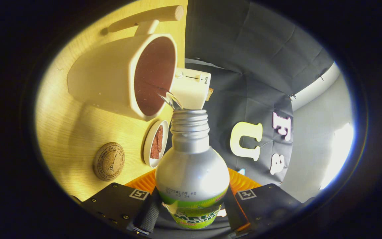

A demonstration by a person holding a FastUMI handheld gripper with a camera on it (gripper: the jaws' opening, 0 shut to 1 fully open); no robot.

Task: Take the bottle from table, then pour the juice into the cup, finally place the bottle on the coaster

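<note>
While the gripper (191,212) is clamping the bottle (191,166) with 1 finger on each side of its lower body, the silvery bottle is tipping toward the cup (118,76) and a thin clear stream (171,99) is running from its uncapped threaded mouth over the cup's rim. The pale cup, with a wooden handle sticking out from its side, is showing a dark reddish-brown inside; whether that is liquid or the cup's own lining is hard to say. Just beside the bottle's neck, a small white dish (156,143) is holding some reddish-brown pieces. Next to the dish, a round cork coaster (108,161) with a tower drawing is lying bare on the table (68,126), apart from the cup. Beyond the cup, a white boxy item (192,88) is sitting near the table's far edge.

The table is a light wood grain, glowing yellow under the lighting. Behind it, dark creased cloth is forming the booth wall, with a pale wall and a bright patch off to the side.

The bottle's base is being cut off between the fingers, and the green label (196,212) is partly hidden.
</note>
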